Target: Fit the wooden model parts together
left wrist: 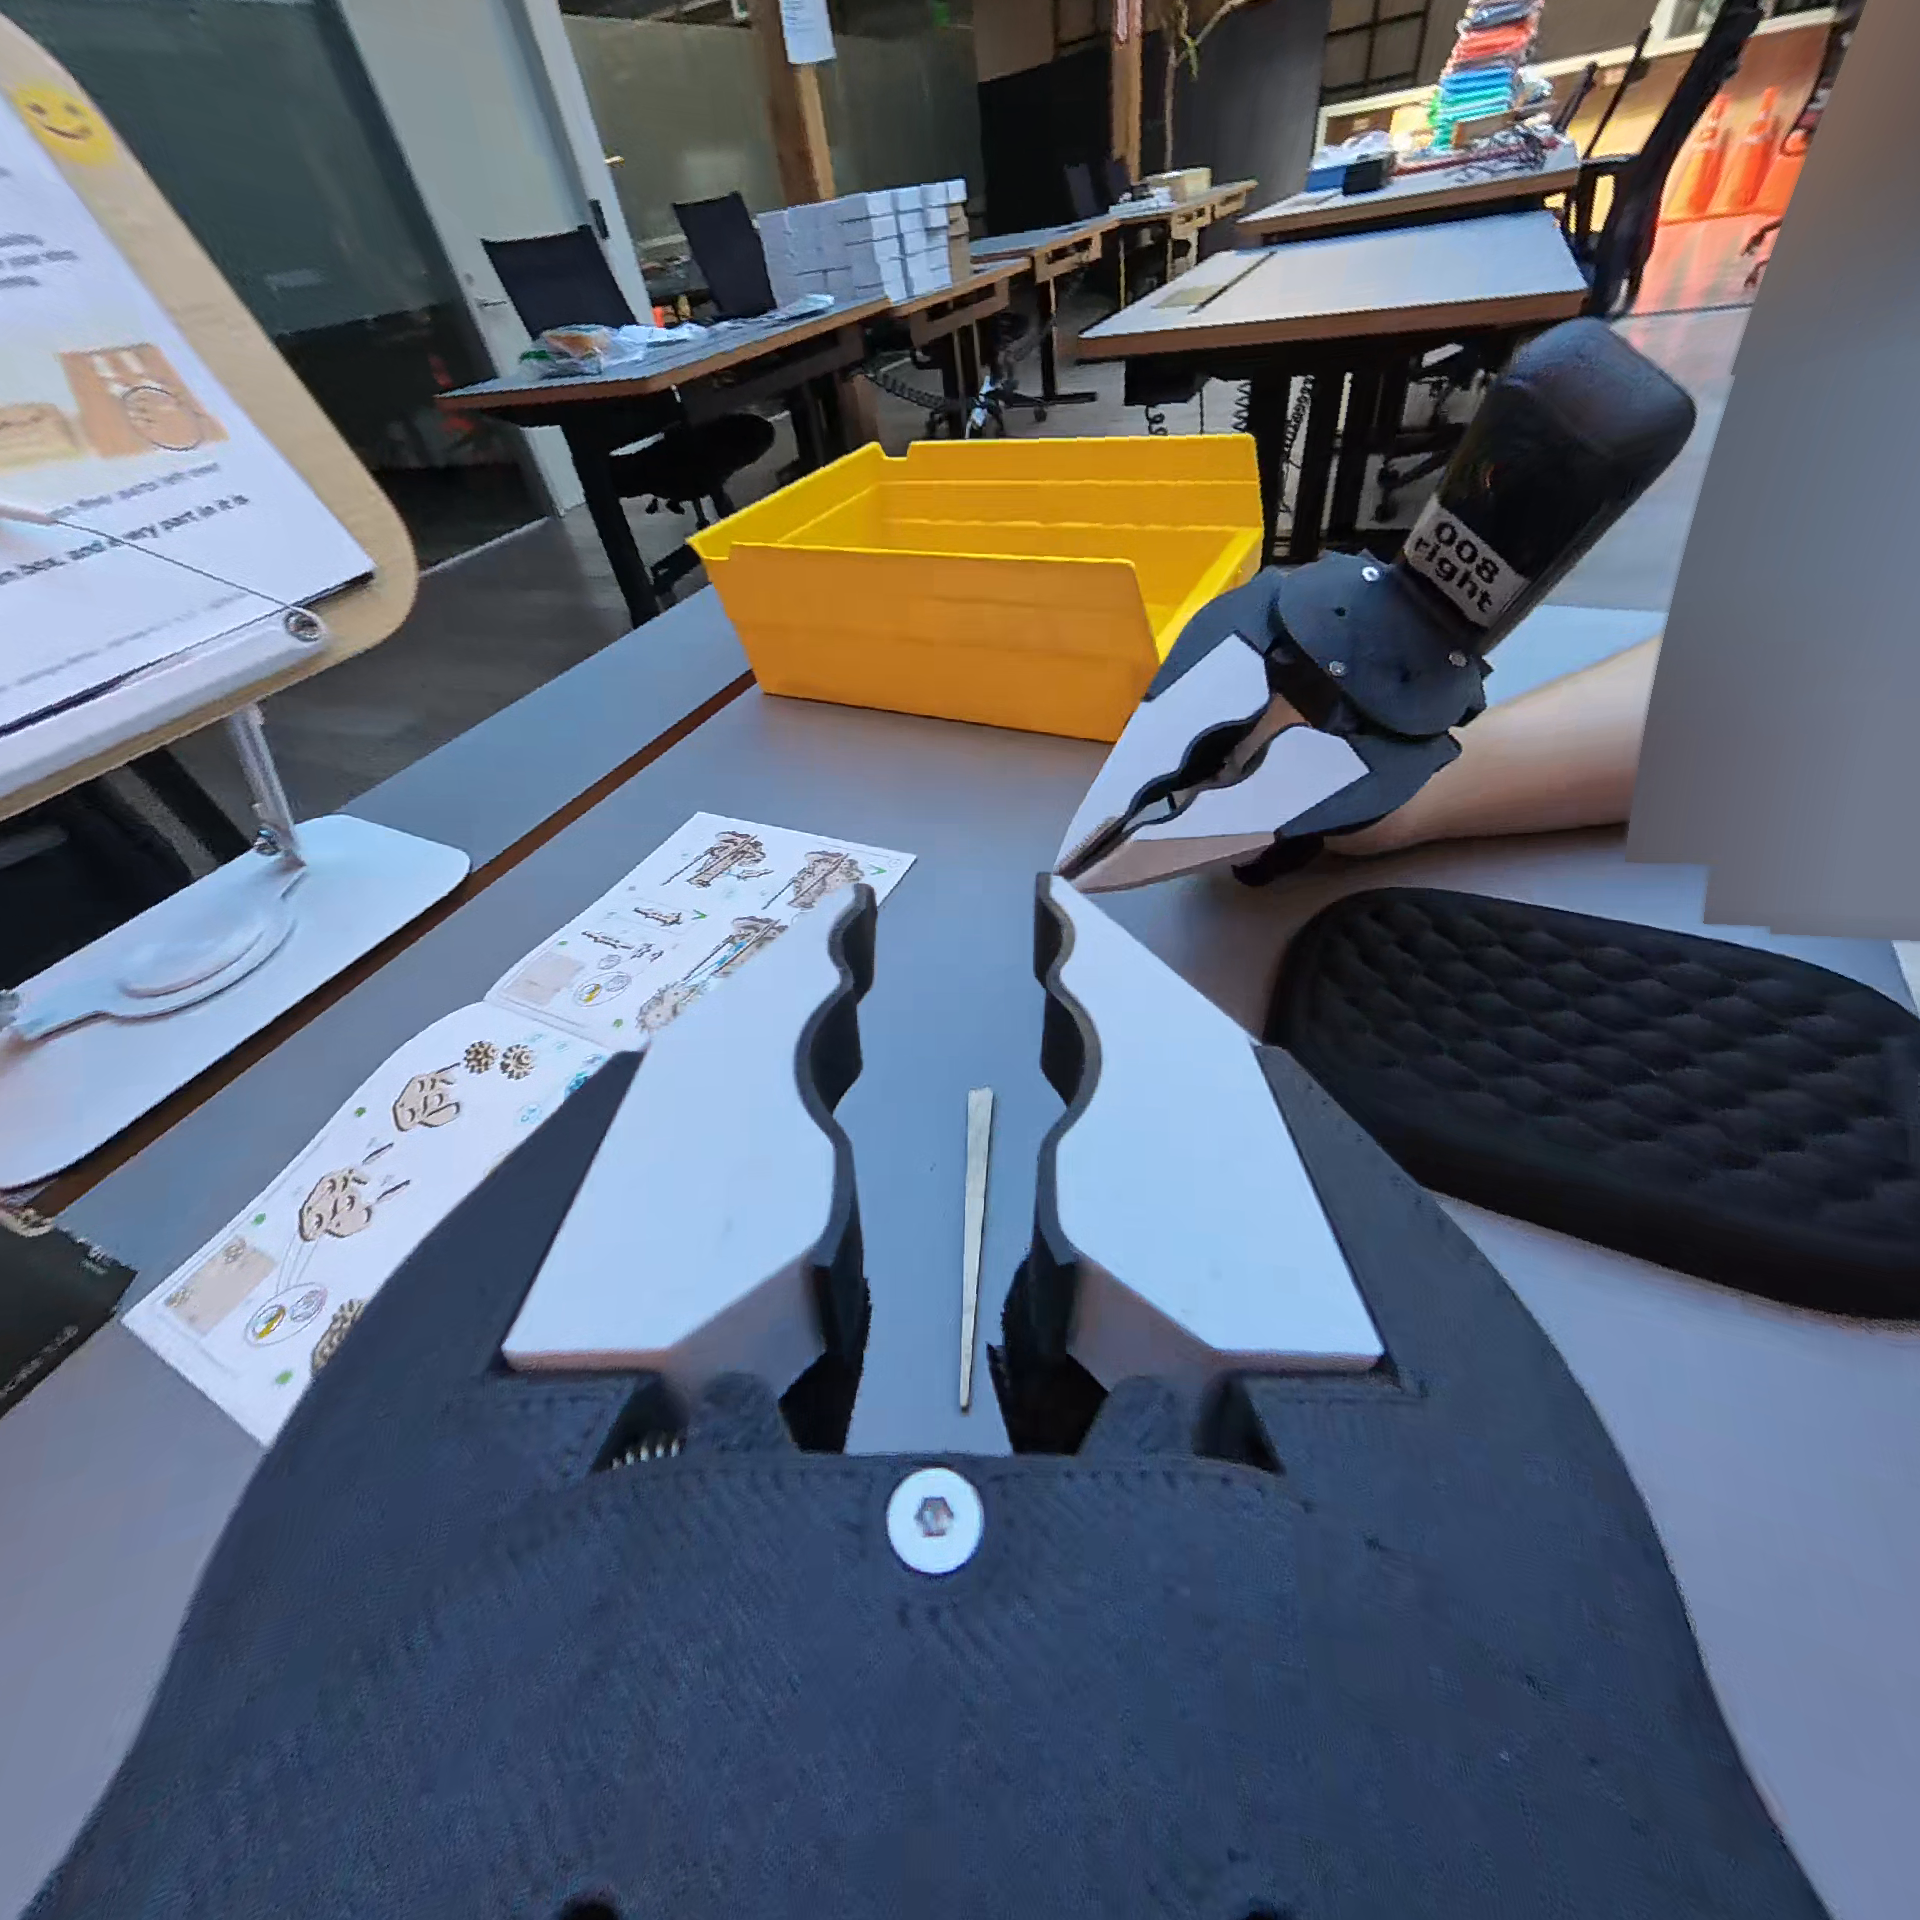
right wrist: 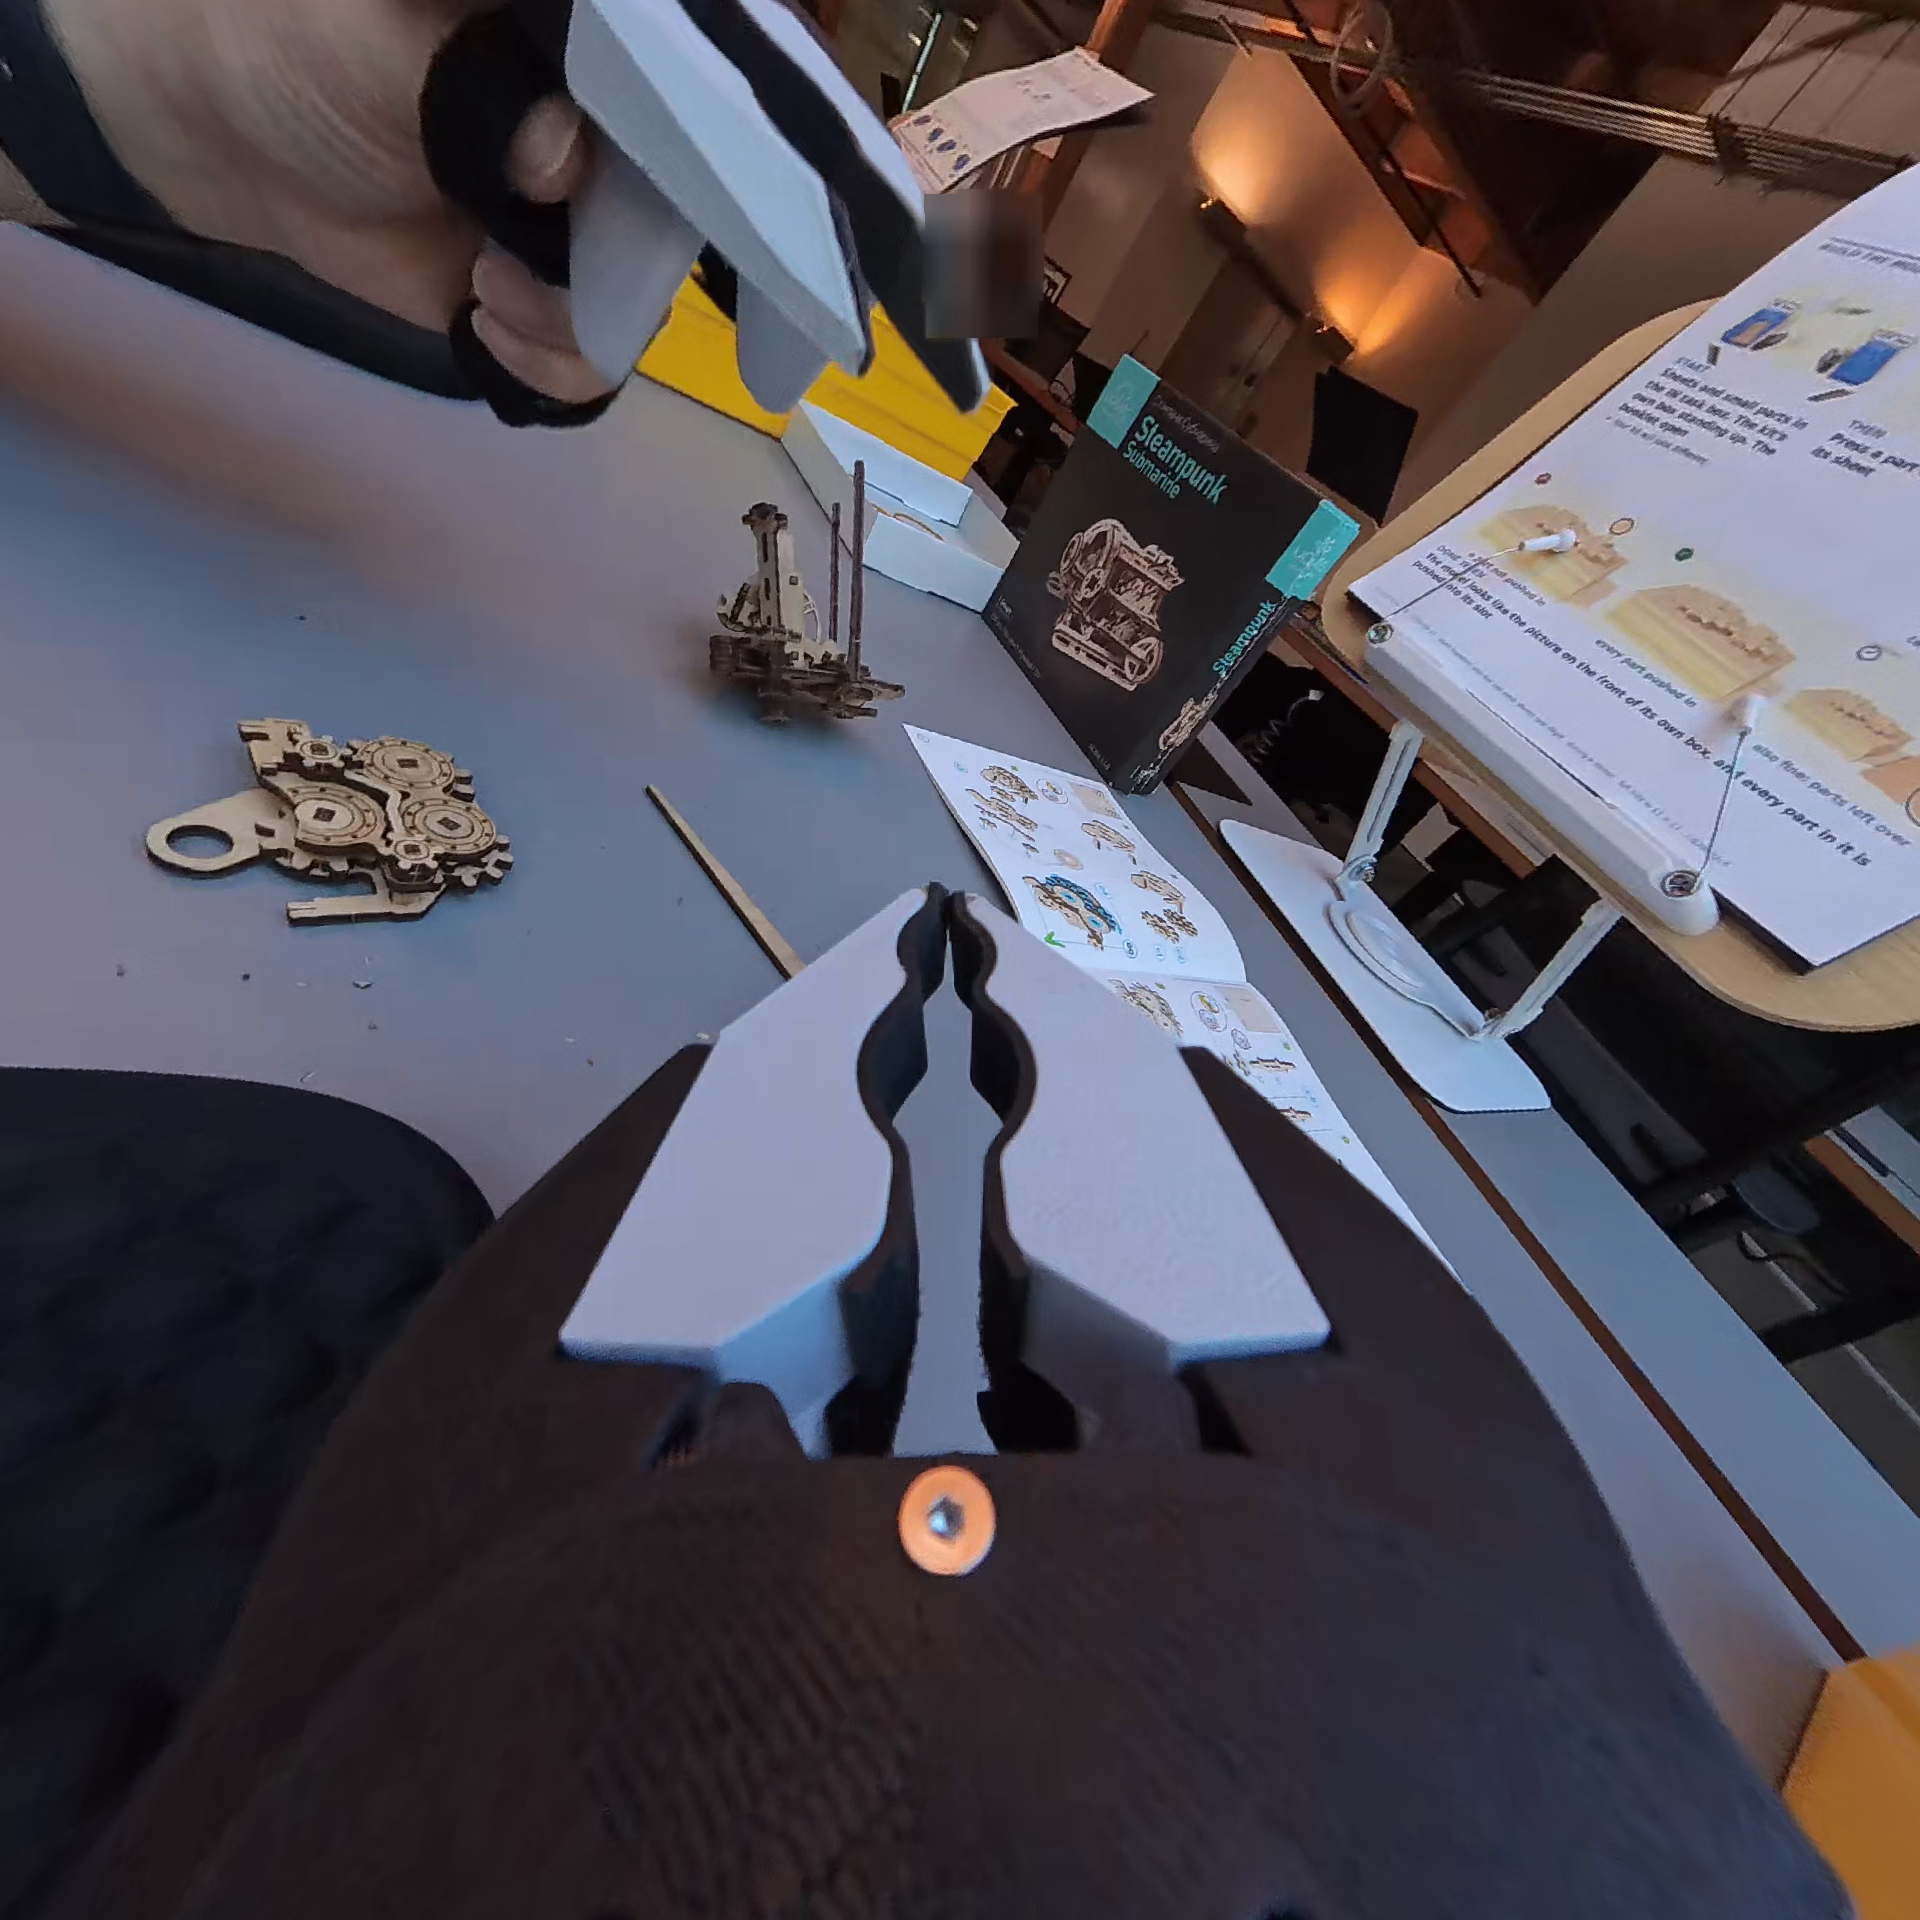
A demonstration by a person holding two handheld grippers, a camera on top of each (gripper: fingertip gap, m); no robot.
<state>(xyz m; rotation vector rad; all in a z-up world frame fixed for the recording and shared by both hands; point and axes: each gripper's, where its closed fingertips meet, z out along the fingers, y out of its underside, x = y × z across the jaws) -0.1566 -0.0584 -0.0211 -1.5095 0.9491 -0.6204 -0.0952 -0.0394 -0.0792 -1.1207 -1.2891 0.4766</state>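
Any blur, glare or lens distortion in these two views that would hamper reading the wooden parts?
Left wrist view: bright, sharp, strong fisheye bending; the thin wooden stick reads clearly. Right wrist view: dimmer and warmer; the left gripper is motion-blurred, but the flat gear assembly and upright assembly stay legible.

- Grey bench is carrying the flat gear assembly, upright wooden sub-assembly and thin wooden stick.
- Open instruction booklet, yellow bin, black padded mat, kit box and white stand base are also resting on it.
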